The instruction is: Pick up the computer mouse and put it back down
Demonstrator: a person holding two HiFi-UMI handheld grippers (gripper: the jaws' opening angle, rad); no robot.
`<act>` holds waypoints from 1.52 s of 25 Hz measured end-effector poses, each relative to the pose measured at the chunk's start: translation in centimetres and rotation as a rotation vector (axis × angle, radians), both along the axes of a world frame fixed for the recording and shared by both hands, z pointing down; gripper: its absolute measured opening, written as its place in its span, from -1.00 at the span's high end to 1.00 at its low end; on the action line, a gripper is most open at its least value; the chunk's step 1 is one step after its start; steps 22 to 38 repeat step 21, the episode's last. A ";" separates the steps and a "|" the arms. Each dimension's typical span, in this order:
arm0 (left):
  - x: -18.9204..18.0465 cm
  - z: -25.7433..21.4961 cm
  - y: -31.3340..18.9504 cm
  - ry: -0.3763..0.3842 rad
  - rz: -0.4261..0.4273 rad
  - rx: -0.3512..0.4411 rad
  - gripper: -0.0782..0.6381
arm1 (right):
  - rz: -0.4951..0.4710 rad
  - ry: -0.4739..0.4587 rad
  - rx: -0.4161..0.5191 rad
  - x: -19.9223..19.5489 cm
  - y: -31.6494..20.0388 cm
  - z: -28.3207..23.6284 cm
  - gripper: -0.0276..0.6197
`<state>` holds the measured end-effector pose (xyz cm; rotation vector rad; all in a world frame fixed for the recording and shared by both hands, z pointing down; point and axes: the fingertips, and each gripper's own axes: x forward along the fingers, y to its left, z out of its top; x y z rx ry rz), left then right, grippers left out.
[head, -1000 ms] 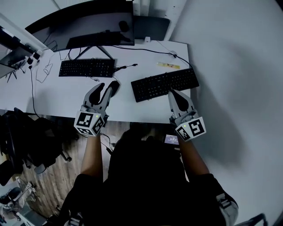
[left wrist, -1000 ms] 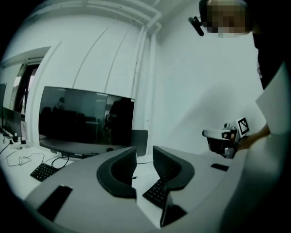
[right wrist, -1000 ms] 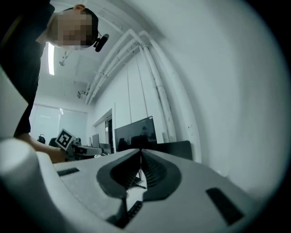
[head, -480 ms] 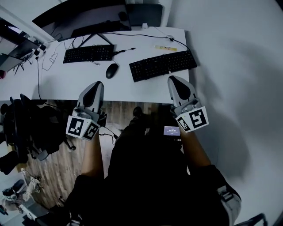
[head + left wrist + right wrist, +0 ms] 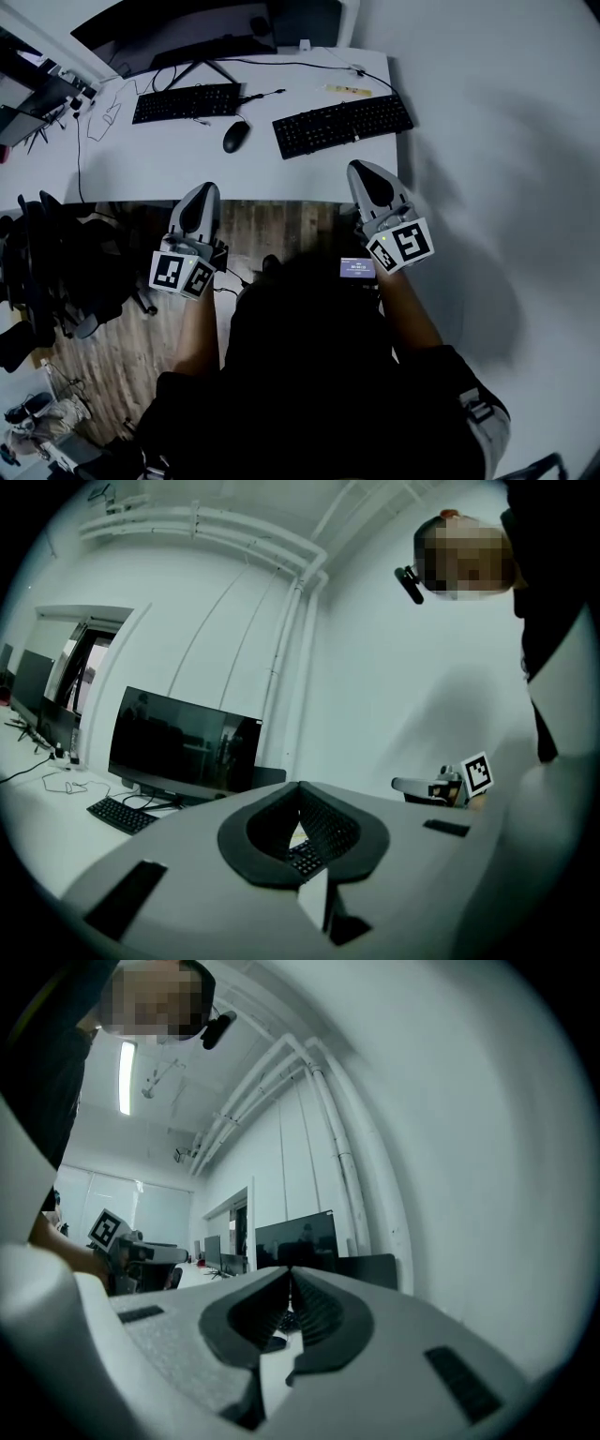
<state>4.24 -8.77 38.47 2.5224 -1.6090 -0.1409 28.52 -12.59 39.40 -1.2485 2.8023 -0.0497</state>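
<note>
Mouse (image 5: 236,137) and grippers are well apart right now. The mouse lies flat on the white tabletop (image 5: 169,173), in the gap between the left keyboard (image 5: 186,102) and the right keyboard (image 5: 342,124). That is probably its place because a hand can reach it easily there. The left gripper (image 5: 202,192) is by the front edge of the tabletop. Its jaws are pressed together with nothing in them. The right gripper (image 5: 364,172) is near the front right corner, and its jaws are also together and empty. Both point level toward the desk. I think they are closed because there is nothing to hold. The mouse is resting on its own, so it looks either put down already or not picked up yet.
</note>
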 end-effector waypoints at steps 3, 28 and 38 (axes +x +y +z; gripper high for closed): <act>-0.4 1.7 -0.3 0.014 0.021 -0.024 0.79 | 0.005 0.007 -0.031 -0.8 0.0 0.7 0.88; -6.1 3.8 1.0 0.041 0.015 -0.053 0.79 | -0.015 0.037 -0.097 -6.6 0.7 3.7 0.88; -6.1 3.8 1.0 0.041 0.015 -0.053 0.79 | -0.015 0.037 -0.097 -6.6 0.7 3.7 0.88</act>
